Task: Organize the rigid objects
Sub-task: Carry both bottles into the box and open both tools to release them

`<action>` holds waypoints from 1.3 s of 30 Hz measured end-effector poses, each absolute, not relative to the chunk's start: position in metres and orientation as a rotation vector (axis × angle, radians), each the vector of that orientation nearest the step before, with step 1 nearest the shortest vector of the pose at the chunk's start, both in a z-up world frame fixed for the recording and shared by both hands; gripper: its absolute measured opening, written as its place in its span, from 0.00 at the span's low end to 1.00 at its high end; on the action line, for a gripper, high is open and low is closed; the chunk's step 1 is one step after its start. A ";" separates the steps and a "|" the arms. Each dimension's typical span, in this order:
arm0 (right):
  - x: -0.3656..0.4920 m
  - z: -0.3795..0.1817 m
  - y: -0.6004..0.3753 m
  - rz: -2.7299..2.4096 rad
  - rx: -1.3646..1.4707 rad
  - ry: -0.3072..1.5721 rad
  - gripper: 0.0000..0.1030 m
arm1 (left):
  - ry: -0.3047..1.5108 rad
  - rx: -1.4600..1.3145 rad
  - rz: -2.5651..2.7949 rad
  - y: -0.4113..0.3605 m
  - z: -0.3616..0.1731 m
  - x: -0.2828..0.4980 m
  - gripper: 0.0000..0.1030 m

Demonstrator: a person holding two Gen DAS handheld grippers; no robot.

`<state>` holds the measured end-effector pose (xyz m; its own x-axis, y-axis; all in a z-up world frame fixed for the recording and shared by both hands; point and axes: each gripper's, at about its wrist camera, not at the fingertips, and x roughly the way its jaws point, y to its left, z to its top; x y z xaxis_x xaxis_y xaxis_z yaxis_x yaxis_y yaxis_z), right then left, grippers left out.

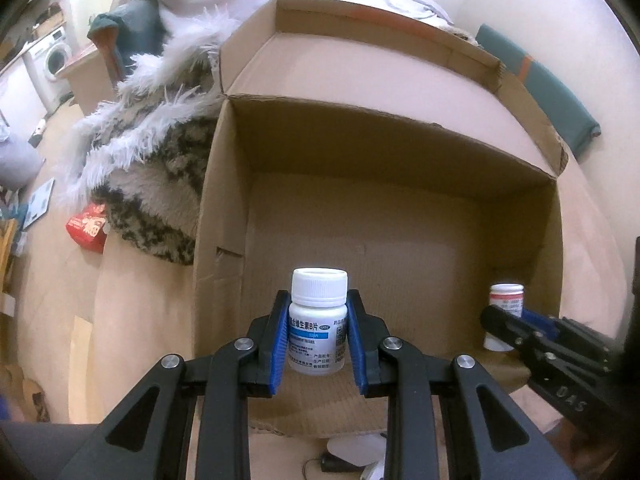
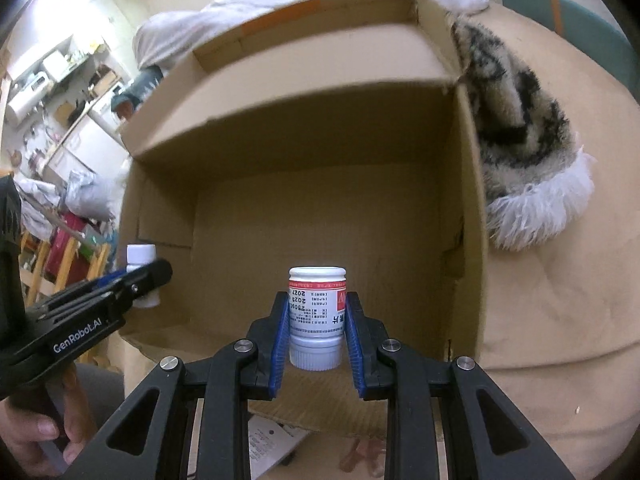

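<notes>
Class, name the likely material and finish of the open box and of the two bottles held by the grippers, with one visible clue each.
Box: corrugated cardboard, matte brown; creased flaps and raw edges show.
Blue-label bottle and red-label bottle: probably white plastic, slightly glossy, with ribbed caps and printed paper-like labels.

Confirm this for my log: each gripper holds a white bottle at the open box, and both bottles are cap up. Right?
Not quite. The left gripper holds its bottle cap up, but the right gripper's bottle is upside down: the right wrist view shows its ribbed cap at the bottom and inverted print. Both are at the open box.
</notes>
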<state>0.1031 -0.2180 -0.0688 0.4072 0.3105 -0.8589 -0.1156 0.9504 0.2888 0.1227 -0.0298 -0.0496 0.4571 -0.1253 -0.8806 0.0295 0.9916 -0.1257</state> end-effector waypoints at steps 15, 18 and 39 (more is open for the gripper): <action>0.124 -0.089 -0.203 0.265 0.166 1.227 0.27 | 1.116 -0.071 -0.078 -0.026 -0.068 0.131 0.23; 0.125 -0.090 -0.202 0.269 0.161 1.231 0.27 | 1.126 -0.081 -0.078 -0.027 -0.071 0.131 0.23; 0.123 -0.062 -0.221 0.310 0.307 1.103 0.75 | 1.062 -0.035 -0.081 -0.034 -0.049 0.124 0.57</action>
